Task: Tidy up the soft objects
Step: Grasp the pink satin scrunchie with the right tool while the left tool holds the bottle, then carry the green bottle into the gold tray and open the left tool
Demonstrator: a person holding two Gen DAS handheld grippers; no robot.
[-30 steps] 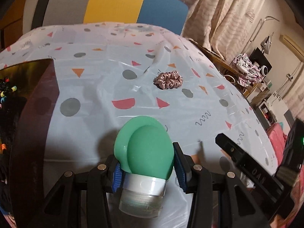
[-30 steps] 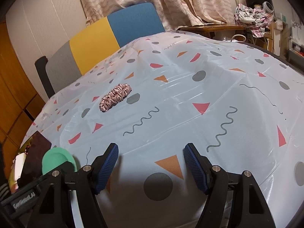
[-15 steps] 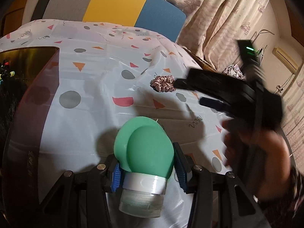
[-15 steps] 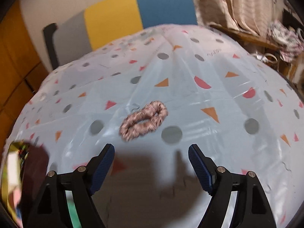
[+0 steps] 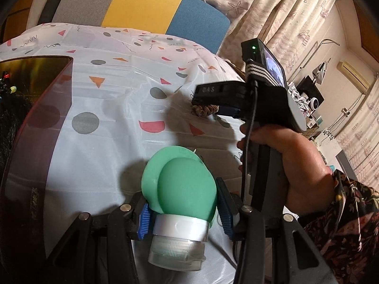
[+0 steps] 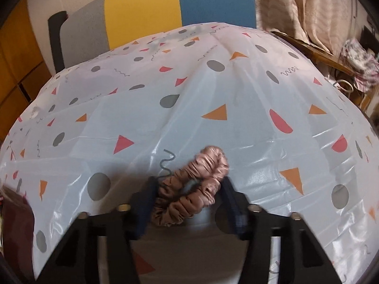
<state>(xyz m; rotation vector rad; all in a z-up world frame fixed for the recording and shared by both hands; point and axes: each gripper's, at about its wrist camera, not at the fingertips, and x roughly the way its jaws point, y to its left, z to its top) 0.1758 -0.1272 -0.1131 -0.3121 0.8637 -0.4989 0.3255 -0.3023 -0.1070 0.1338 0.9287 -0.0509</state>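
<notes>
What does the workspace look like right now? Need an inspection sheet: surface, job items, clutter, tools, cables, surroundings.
Surface: table under a glossy white tablecloth printed with grey dots and coloured triangles; creased.
Job's things: green squeeze bottle, clear cap toward the camera; pink satin scrunchie lying on the cloth.
Clutter: dark red translucent box at the left edge, contents unclear.
Grippers: left tool shut on the bottle. Right tool has just been closing, its pads now against the scrunchie.
Cables: black cable running down the right tool's handle.
Surroundings: grey, yellow and blue chair back, curtains, laundry pile.
</notes>
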